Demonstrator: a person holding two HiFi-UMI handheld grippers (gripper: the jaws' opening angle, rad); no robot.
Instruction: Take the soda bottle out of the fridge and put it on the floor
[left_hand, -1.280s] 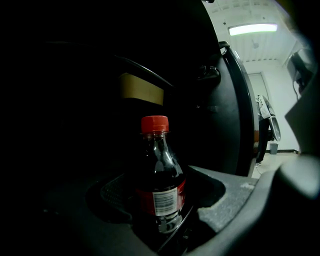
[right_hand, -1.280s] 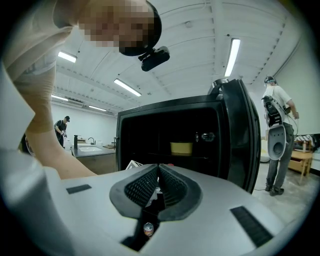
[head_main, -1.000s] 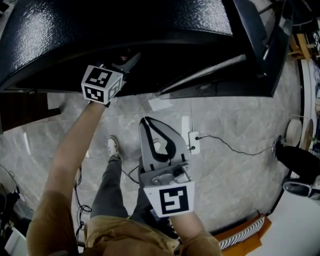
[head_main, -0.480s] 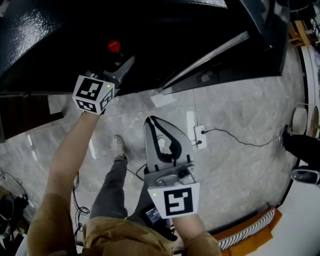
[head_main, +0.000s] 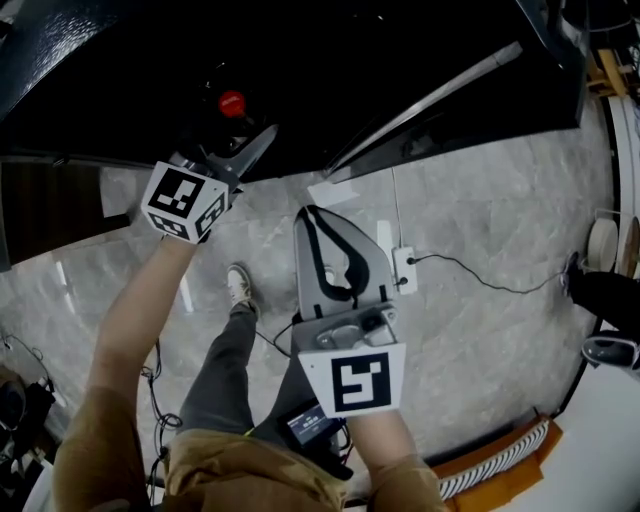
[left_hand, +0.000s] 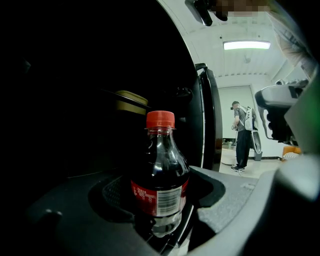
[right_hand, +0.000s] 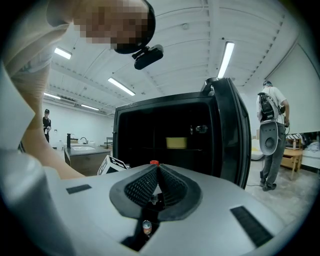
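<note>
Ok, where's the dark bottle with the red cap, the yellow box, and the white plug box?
Dark soda bottle with red cap (left_hand: 161, 170): left gripper view, on its body.
Yellow box (right_hand: 176, 142): right gripper view, its front face.
White plug box (head_main: 405, 270): head view, its top.

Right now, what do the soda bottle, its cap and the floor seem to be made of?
Soda bottle: probably clear glossy plastic; bright highlights, see-through base under dark liquid.
Cap: red, matte, likely plastic by its moulded look.
Floor: polished grey stone or stone-look tile; veined pattern, light reflections.
</note>
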